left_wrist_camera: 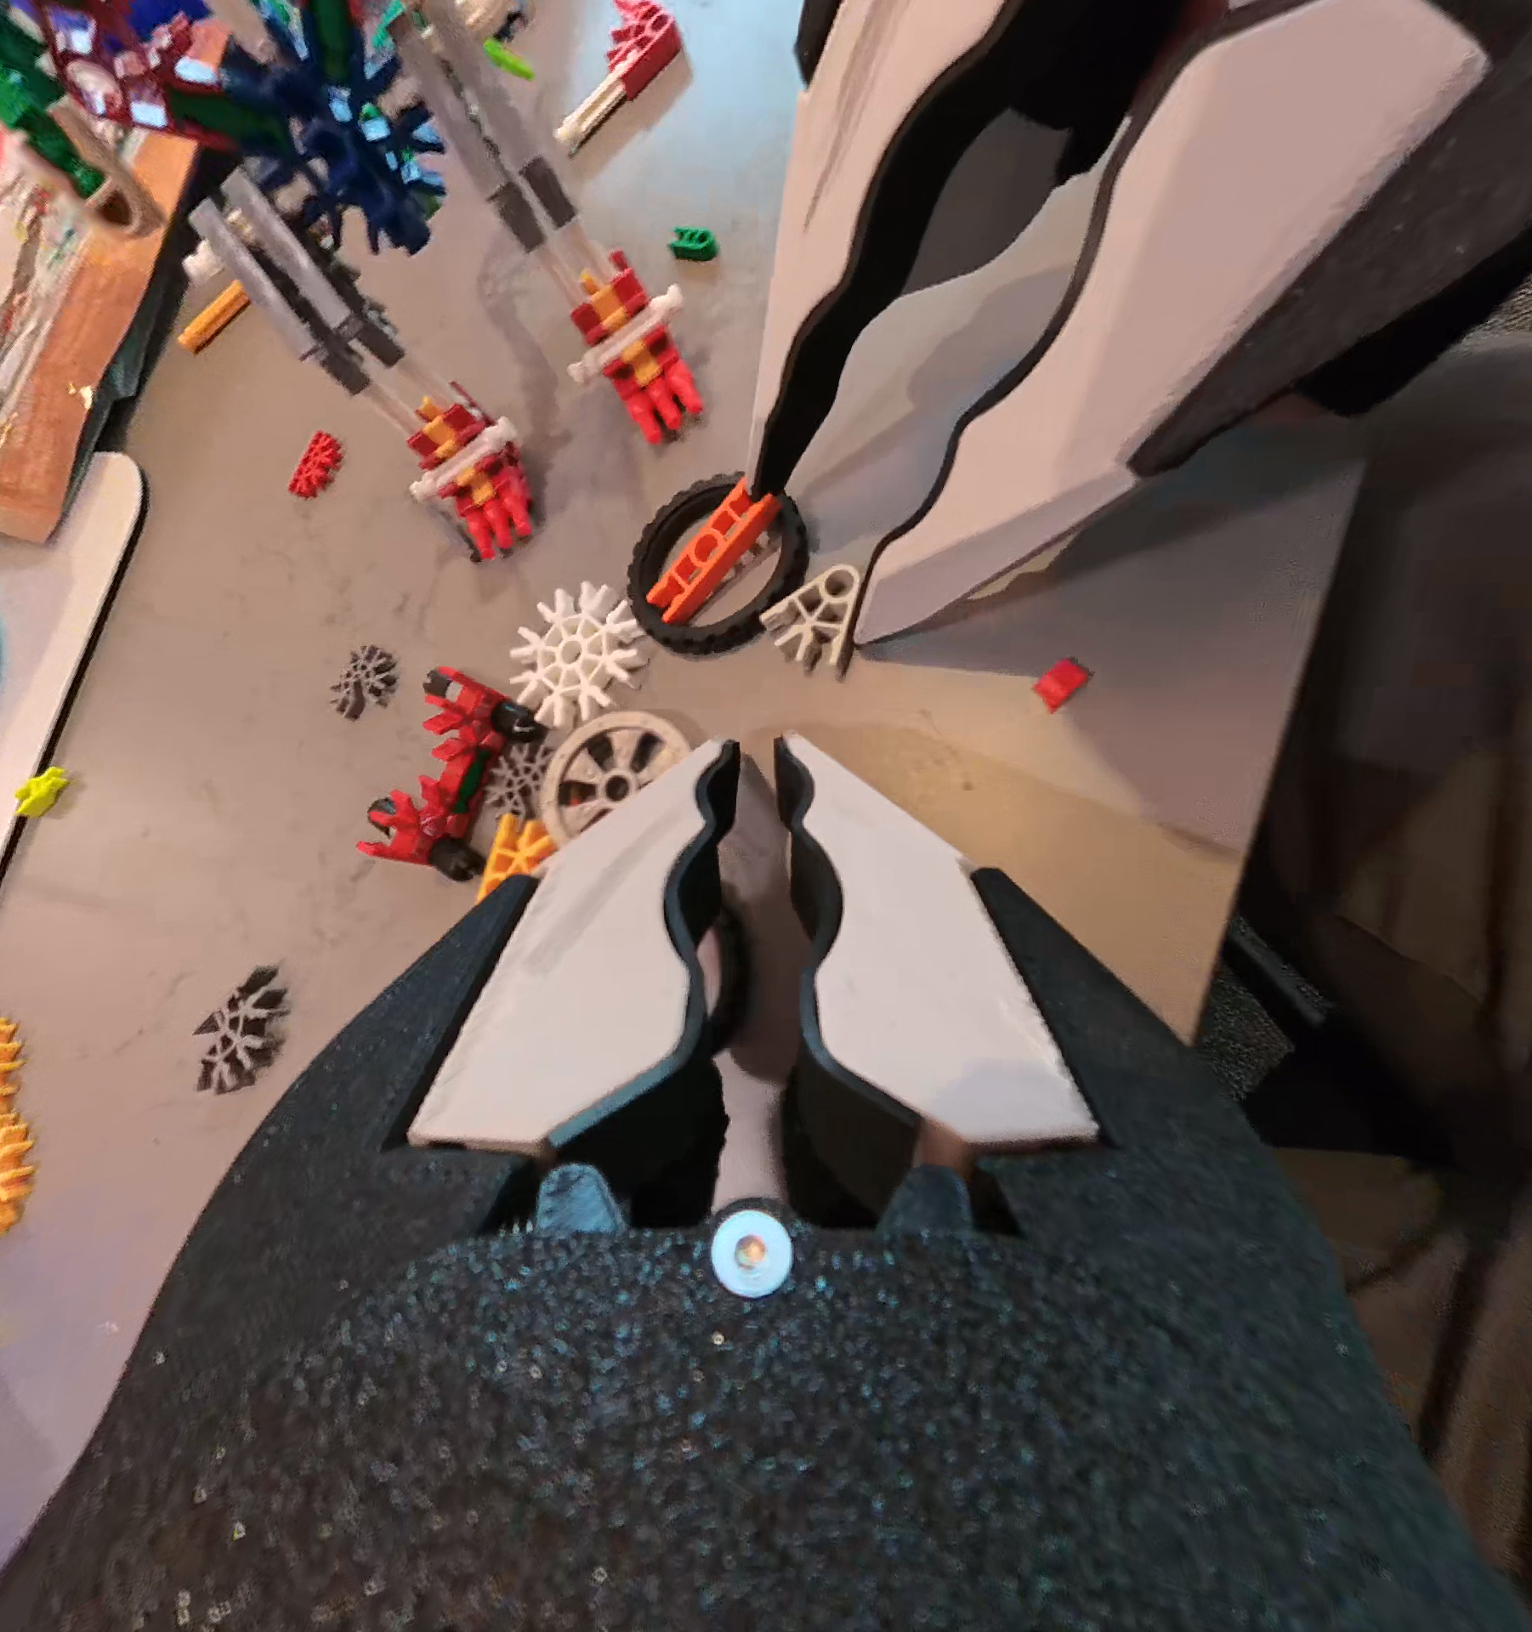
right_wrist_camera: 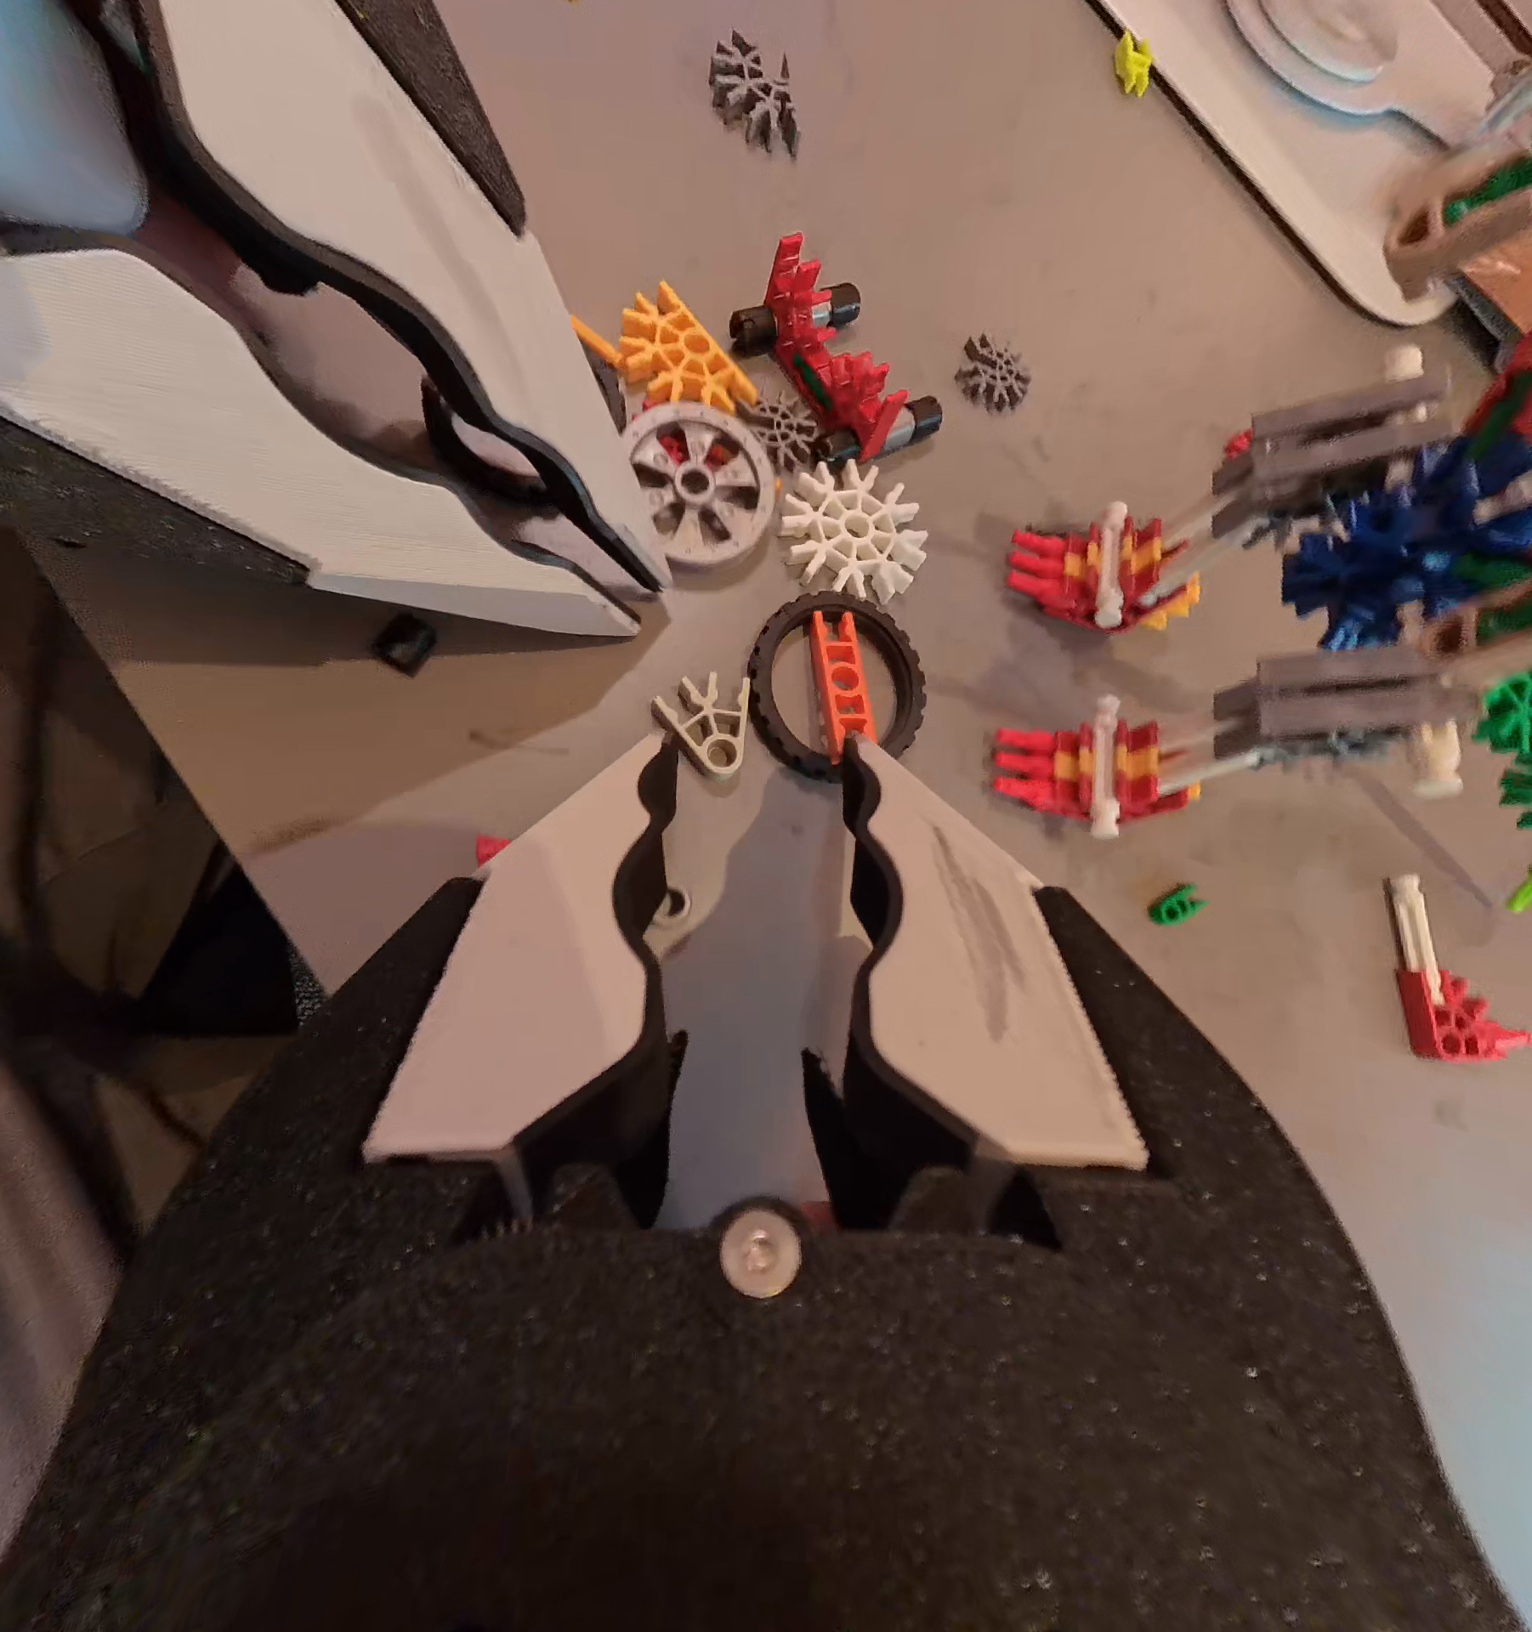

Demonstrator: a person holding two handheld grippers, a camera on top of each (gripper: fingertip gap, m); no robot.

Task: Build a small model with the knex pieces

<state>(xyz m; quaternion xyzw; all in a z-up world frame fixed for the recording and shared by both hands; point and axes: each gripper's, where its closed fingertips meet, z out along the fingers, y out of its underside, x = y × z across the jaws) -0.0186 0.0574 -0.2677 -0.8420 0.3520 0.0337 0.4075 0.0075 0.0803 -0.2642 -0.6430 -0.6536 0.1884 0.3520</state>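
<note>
A black tyre (left_wrist_camera: 701,649) lies flat on the grey table with an orange rod piece (left_wrist_camera: 709,556) across its hole. My right gripper (right_wrist_camera: 758,751) is open; one fingertip touches the near end of the orange piece (right_wrist_camera: 837,680), and the other is beside a small grey connector (right_wrist_camera: 714,737). It shows from above in the left wrist view (left_wrist_camera: 807,565). My left gripper (left_wrist_camera: 755,751) is nearly closed, with a second black tyre (right_wrist_camera: 436,424) pinched between its pads. It hovers by a grey wheel hub (left_wrist_camera: 612,777) and a white snowflake connector (left_wrist_camera: 573,653).
A red connector assembly (right_wrist_camera: 833,362), yellow connectors (right_wrist_camera: 674,344) and dark snowflake pieces (left_wrist_camera: 241,1029) lie nearby. A model on two red feet (right_wrist_camera: 1089,565) with grey rods and a blue hub (right_wrist_camera: 1407,547) stands beyond. A white board (left_wrist_camera: 29,662) lies left. The table edge (left_wrist_camera: 1257,795) is close. Some 4 cm of space lies between my two pairs of fingers.
</note>
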